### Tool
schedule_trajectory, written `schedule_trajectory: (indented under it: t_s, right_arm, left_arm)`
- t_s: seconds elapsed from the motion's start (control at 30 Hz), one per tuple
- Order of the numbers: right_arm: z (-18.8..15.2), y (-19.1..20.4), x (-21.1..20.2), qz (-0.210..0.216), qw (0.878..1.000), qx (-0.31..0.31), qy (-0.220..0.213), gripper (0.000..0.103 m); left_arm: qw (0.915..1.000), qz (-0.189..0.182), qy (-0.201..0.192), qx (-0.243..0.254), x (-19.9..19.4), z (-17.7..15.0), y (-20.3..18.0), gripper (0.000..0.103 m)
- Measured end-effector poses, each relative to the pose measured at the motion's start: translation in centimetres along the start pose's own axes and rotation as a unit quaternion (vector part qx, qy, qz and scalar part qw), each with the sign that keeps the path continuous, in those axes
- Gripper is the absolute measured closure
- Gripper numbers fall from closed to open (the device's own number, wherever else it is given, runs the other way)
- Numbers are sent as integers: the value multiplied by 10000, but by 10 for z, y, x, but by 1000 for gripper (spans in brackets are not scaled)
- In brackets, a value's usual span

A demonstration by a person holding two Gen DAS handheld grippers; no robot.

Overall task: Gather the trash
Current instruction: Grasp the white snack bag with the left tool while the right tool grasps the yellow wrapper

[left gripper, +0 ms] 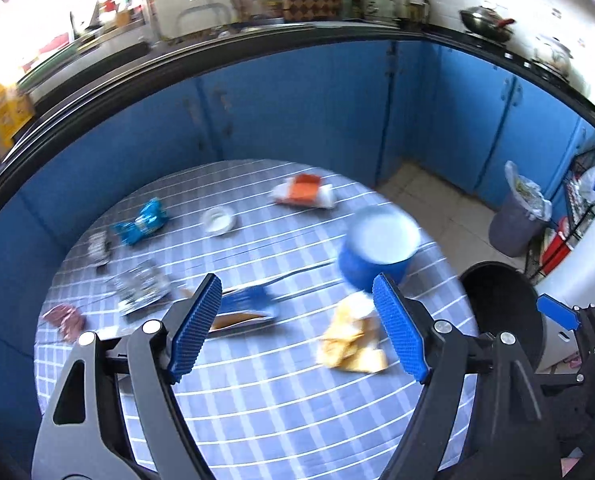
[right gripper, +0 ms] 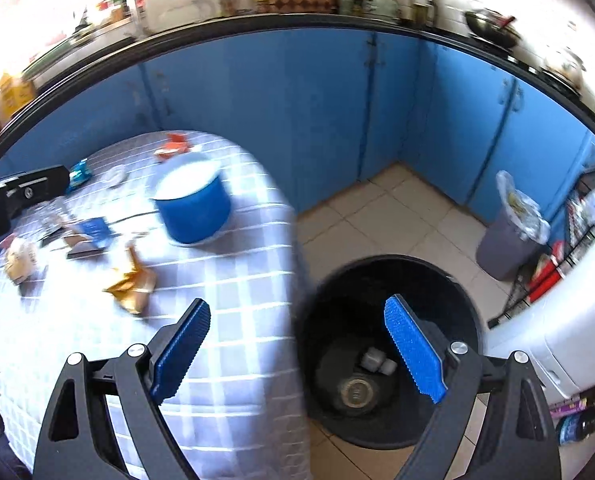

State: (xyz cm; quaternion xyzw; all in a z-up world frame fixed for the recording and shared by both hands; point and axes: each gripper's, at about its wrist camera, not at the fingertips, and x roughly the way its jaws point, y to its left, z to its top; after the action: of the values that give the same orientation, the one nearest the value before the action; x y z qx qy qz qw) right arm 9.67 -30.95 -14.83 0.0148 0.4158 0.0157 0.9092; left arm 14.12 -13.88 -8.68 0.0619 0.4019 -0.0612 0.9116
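Observation:
Trash lies scattered on a round table with a blue-and-white checked cloth (left gripper: 257,392). There is a yellow crumpled wrapper (left gripper: 351,340), a blue flat packet (left gripper: 245,310), a silver wrapper (left gripper: 141,288), a blue snack bag (left gripper: 143,222), an orange-and-white packet (left gripper: 303,192) and a pink wrapper (left gripper: 65,318). My left gripper (left gripper: 297,328) is open and empty above the table, between the blue packet and the yellow wrapper. My right gripper (right gripper: 297,348) is open and empty over the table's right edge and a black bin (right gripper: 389,344) on the floor. The bin holds a few items at its bottom.
A blue bucket (left gripper: 377,248) with a white inside stands on the table's right side, and a small white dish (left gripper: 219,220) lies near the middle. A grey bin with a liner (right gripper: 513,232) stands by the blue cabinets. A white appliance (right gripper: 569,336) is at right.

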Motion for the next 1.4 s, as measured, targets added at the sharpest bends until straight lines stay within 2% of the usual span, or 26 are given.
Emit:
schedule_trajectory:
  t_s: [0.17, 0.27, 0.33, 0.47, 0.7, 0.97, 1.03, 1.07, 1.1, 1.17, 1.2, 1.27, 1.4]
  right_arm:
    - [4, 48, 11, 332, 9988, -349, 89, 16]
    - [6, 75, 17, 525, 9970, -557, 112, 16]
    - [8, 92, 22, 648, 9956, -660, 143, 16]
    - [12, 114, 36, 608, 9951, -744, 242, 16]
    - [16, 121, 67, 464, 9960, -507, 577, 16]
    - [16, 128, 84, 330, 9956, -531, 702, 16]
    - [15, 130, 83, 295, 9960, -572, 627, 17]
    - [15, 131, 81, 310, 9959, -591, 604, 19]
    - [15, 131, 81, 319, 9958, -613, 601, 28]
    - [14, 134, 80, 396, 9954, -665, 571, 40]
    - [14, 135, 78, 439, 9952, -686, 543, 47]
    - [13, 136, 74, 370, 9955, -753, 447, 52]
    - [12, 136, 67, 423, 9954, -768, 379, 60]
  left_arm:
    - [9989, 258, 139, -354, 3, -13, 50, 25]
    - [9970, 355, 257, -634, 6, -27, 84, 17]
    - [9947, 569, 308, -801, 8, -37, 106, 16]
    - [9905, 744, 475, -1057, 17, -56, 139, 8]
    - [9876, 678, 904, -1093, 52, -73, 161, 8]
    - [9853, 602, 1035, -1216, 76, -78, 172, 9]
    - [9854, 571, 1017, -1240, 77, -80, 173, 14]
    - [9854, 561, 1031, -1233, 77, -80, 172, 23]
    - [9853, 544, 1052, -1230, 78, -80, 171, 30]
    - [9857, 559, 1053, -1193, 77, -81, 169, 36]
    - [9861, 557, 1038, -1174, 77, -80, 168, 43]
    - [9867, 501, 1028, -1158, 76, -80, 166, 52]
    - [9885, 473, 951, -1080, 68, -77, 158, 56]
